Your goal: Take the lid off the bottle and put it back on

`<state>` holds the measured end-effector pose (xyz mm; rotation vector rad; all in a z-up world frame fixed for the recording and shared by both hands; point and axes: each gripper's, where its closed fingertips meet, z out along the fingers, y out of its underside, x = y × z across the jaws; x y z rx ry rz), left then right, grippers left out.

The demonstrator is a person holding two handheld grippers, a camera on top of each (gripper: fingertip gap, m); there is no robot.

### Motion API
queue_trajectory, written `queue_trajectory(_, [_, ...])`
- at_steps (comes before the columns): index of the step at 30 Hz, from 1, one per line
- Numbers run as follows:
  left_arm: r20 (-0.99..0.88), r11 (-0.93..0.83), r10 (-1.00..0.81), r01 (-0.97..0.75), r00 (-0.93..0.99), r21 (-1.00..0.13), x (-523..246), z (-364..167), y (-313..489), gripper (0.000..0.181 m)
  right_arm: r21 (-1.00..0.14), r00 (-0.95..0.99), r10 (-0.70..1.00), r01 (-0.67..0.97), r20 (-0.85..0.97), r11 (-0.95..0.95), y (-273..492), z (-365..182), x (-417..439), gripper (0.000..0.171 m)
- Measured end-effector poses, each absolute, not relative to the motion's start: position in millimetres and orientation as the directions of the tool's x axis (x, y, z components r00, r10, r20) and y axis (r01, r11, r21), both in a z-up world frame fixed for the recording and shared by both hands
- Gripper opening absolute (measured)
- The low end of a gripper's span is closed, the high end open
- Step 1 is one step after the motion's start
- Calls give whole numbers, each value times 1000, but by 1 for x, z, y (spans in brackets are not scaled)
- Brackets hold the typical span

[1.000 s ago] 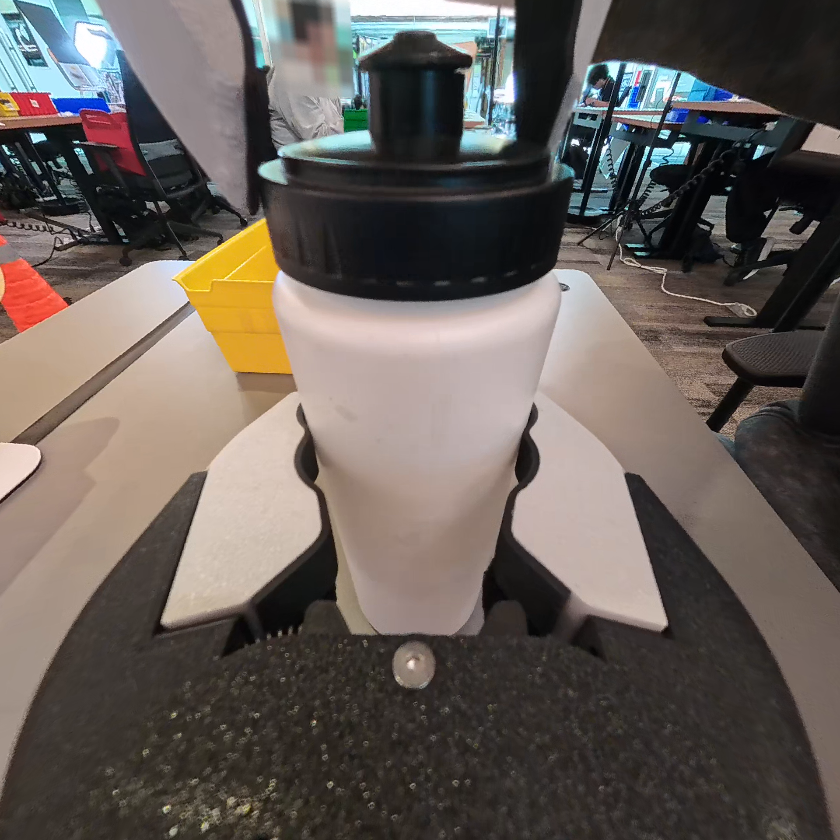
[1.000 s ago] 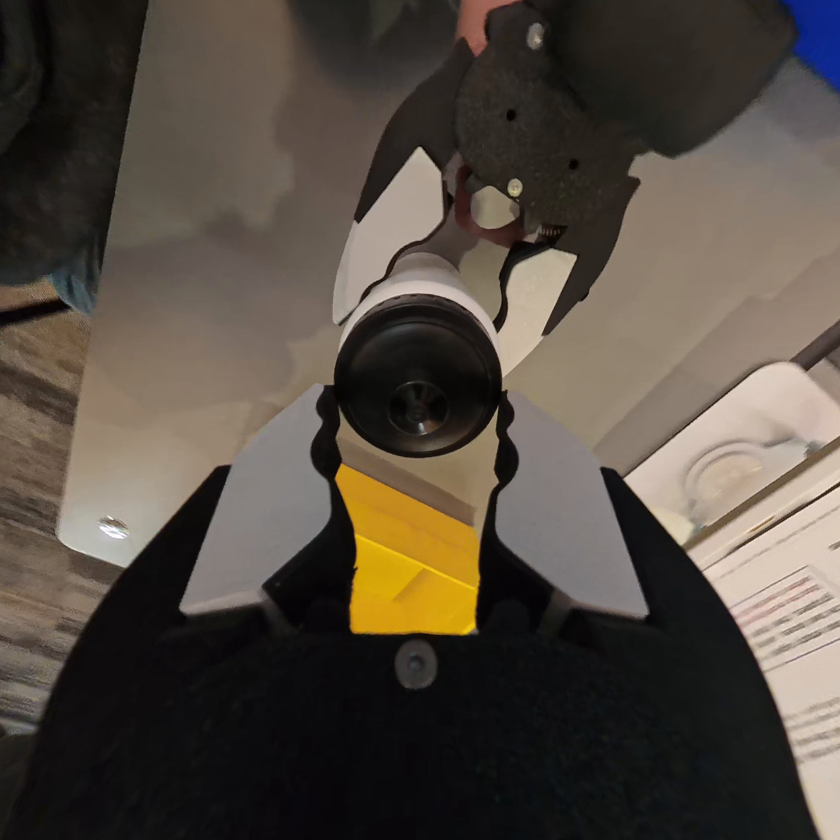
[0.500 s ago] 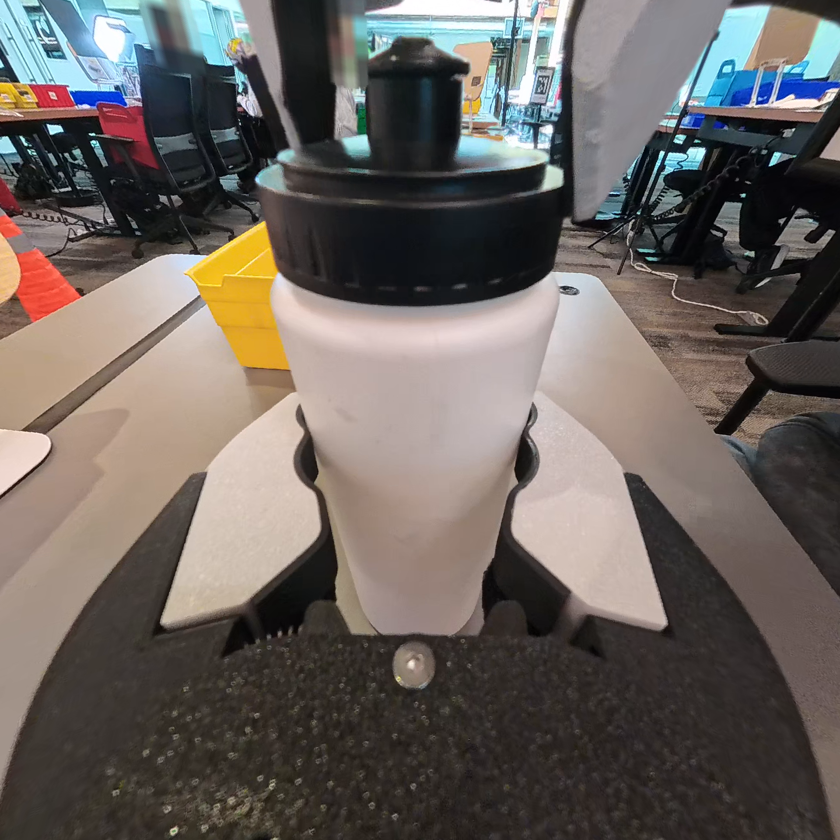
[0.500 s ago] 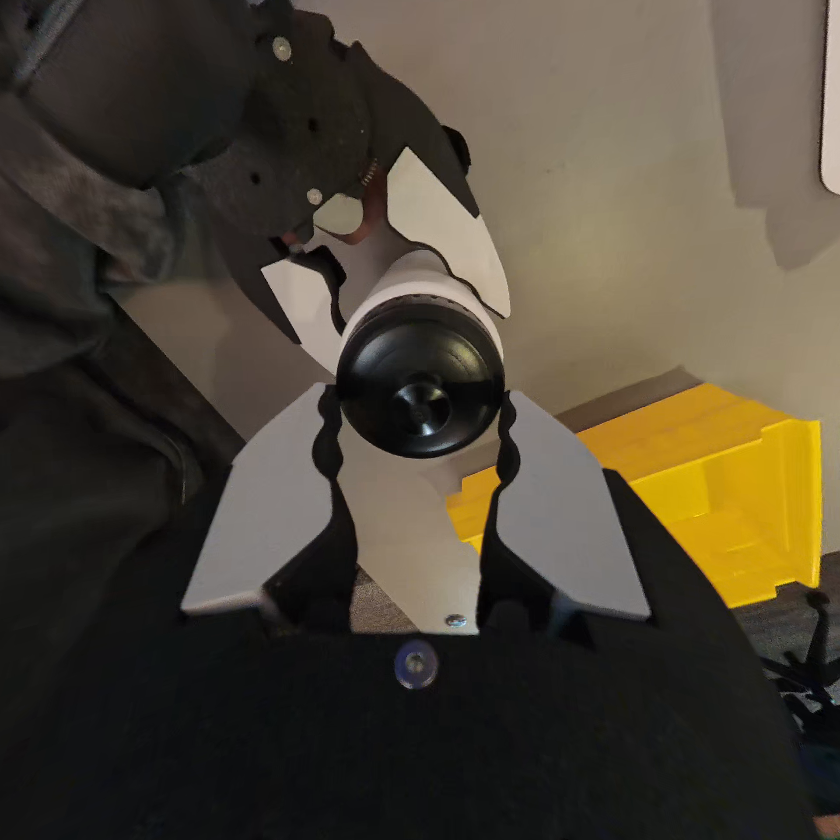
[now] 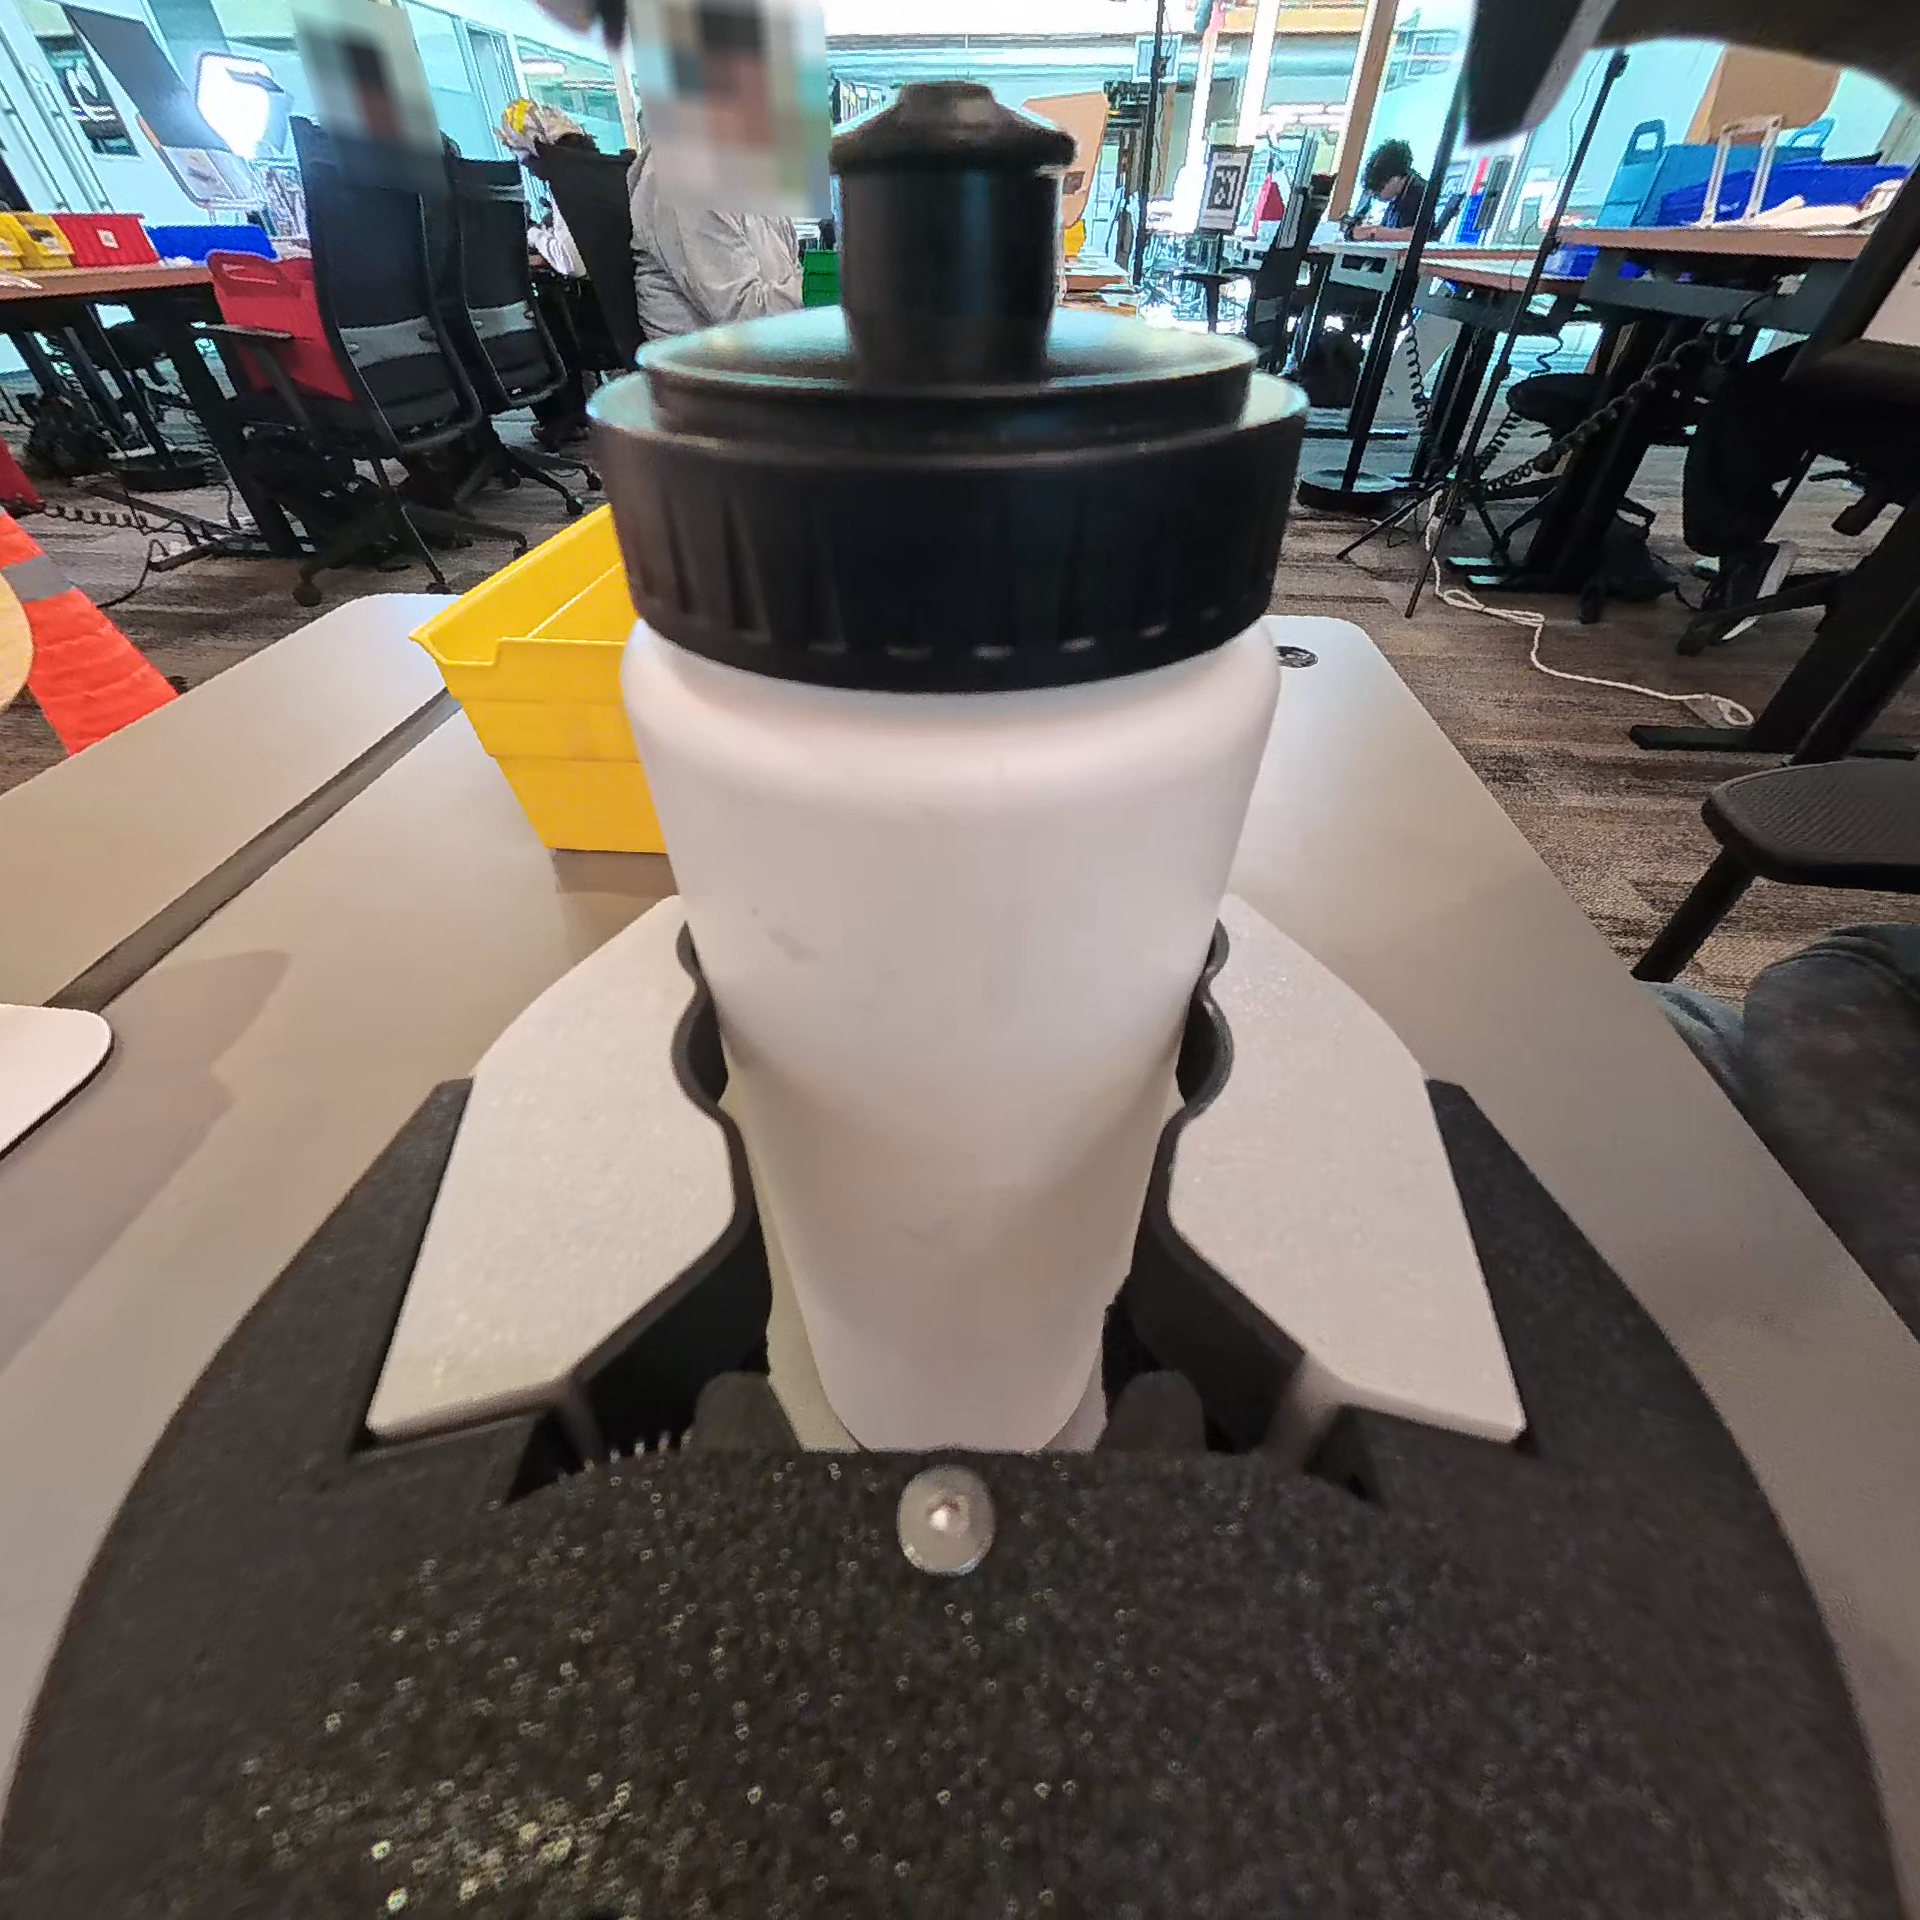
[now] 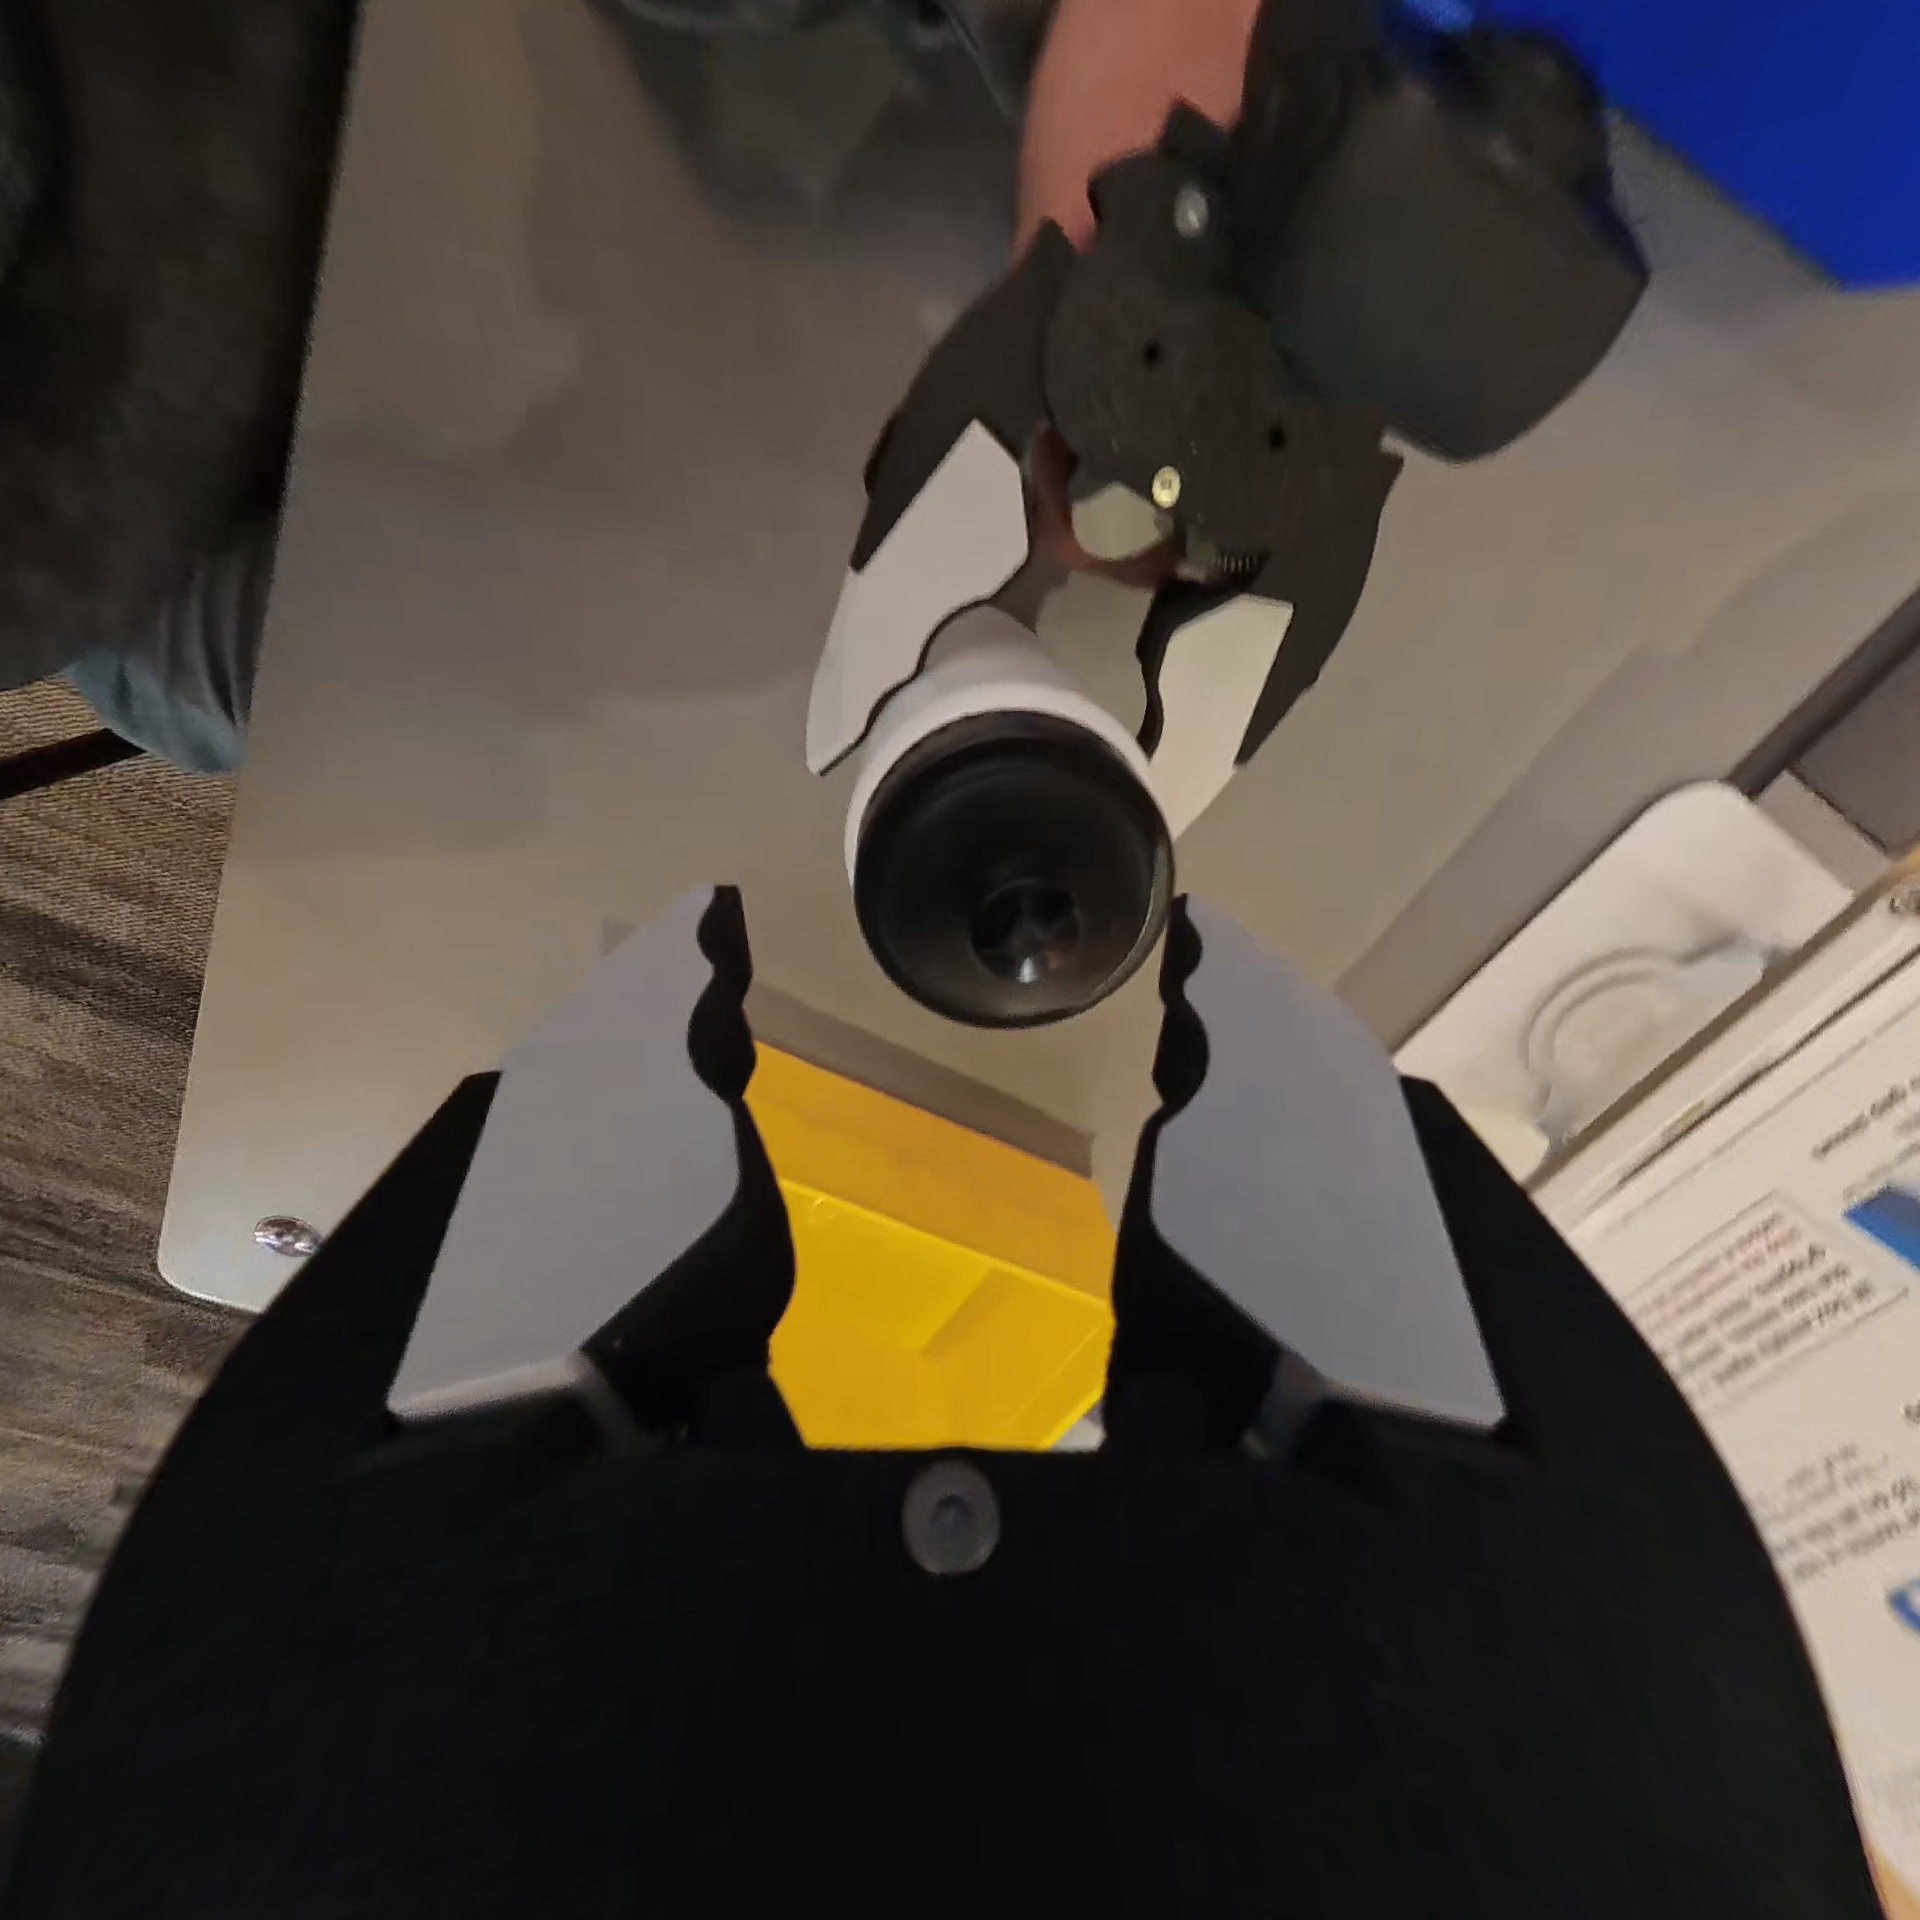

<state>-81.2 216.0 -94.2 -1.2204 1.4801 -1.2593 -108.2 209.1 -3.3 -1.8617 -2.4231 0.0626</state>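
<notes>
The white bottle [image 5: 951, 997] fills the middle of the left wrist view, standing upright with its black ribbed lid [image 5: 951, 520] seated on the neck and the spout rising toward the top centre of the frame. The left gripper [image 5: 951, 1039] has its jaws clamped on the lower body of the bottle, the wavy inner edges of both pale fingers [image 5: 582, 1174] pressed against its white sides. In the right wrist view the same bottle [image 6: 997, 707] appears end-on just above centre, lid [image 6: 1013, 868] facing the camera. The right gripper [image 6: 951, 914] is above it with its jaws apart; the lid sits off toward the right-hand finger and may just touch its tip, though motion blur makes that hard to settle, and a clear gap shows on the other side. The left gripper [image 6: 997, 675] shows in the upper right of that view, with a hand [image 6: 1132, 114] at the top edge. A yellow bin [image 5: 551, 717] sits behind the bottle at left centre, on the grey table [image 5: 343, 935]. Printed sheets [image 6: 1766, 1351] lie at the right edge of the right wrist view.
</notes>
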Motion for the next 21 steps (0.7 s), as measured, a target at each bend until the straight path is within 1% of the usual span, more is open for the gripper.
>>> queue_trajectory(1, [2,29,-981,-160,-193,-987,-81,-94,216,86,-100,-275,961,956,19,275,209,-5,-111,76])
queue_trajectory(3, [0,33,-980,-163,-197,-986,-81,-94,216,86,-65,-314,949,947,-6,313,213,-13,-111,85])
queue_trajectory(6, [1,33,-980,-165,-200,-986,-82,-94,215,86,-20,-388,922,922,-24,387,218,-25,-109,83])
queue_trajectory(8, [2,32,-980,-165,-200,-986,-82,-94,215,86,-1,-429,903,903,-23,429,223,-31,-107,75])
queue_trajectory(10, [4,29,-980,-166,-199,-986,-83,-94,216,86,-16,-451,892,893,-47,450,223,-34,-106,72])
queue_trajectory(12, [5,28,-980,-168,-197,-985,-83,-94,217,86,-25,-444,895,896,-46,443,224,-34,-107,71])
queue_trajectory(14, [3,31,-982,-172,-189,-985,-84,-95,218,86,-28,-386,921,922,-54,385,224,-34,-108,71])
queue_trajectory(16, [5,28,-983,-176,-185,-984,-84,-95,218,86,-35,-274,960,962,-60,272,224,-34,-108,71])
queue_trajectory(21, [12,20,-985,-177,-174,-984,-84,-95,220,86,-41,93,993,995,-68,-95,226,-34,-108,71])
